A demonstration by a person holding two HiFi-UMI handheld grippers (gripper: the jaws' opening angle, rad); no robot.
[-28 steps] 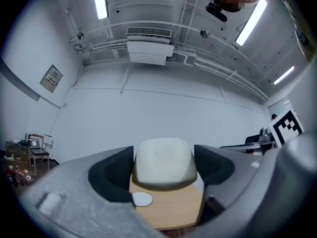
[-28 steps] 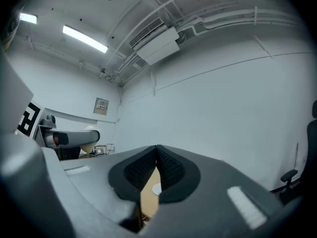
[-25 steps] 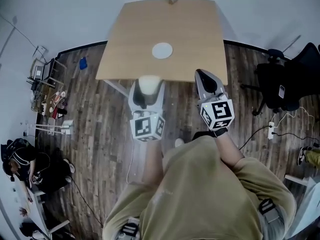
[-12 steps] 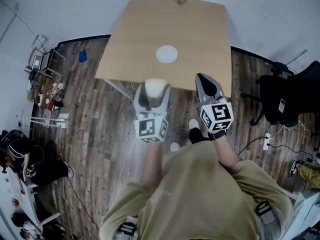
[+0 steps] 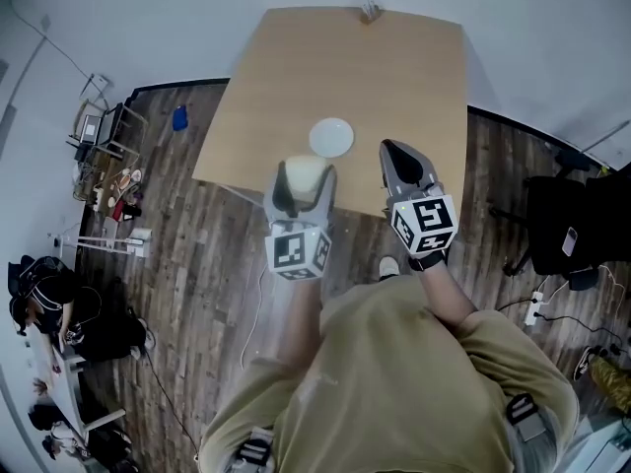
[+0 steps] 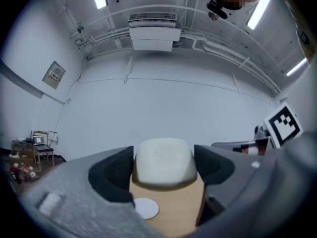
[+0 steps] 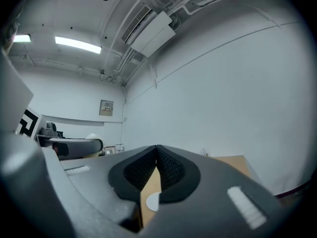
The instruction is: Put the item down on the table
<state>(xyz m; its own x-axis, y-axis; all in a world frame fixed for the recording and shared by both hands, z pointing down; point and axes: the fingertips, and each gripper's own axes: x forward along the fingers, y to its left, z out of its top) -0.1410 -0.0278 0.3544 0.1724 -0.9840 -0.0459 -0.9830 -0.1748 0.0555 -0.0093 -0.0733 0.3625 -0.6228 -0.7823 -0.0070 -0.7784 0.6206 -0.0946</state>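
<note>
Holds a cream item [image 5: 305, 173] in the left gripper [image 5: 301, 190]; just ahead, white disc [image 5: 331, 137] on table [image 5: 296, 77]; alongside, right gripper [image 5: 391, 153].

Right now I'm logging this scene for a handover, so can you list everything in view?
table: one, light wood, ahead of the person
floor: dark wood planks, around the table
round disc: one, white, on the table towards its near edge
small object: one, too small to identify, at the table's far edge
item: one, cream, between the left gripper's jaws
office chair: one, black, on the floor at right
blue object: one, on the floor left of the table
seated person: one, dark clothes, lower left
left gripper: grey, shut on the item
right gripper: grey, shut, empty
</note>
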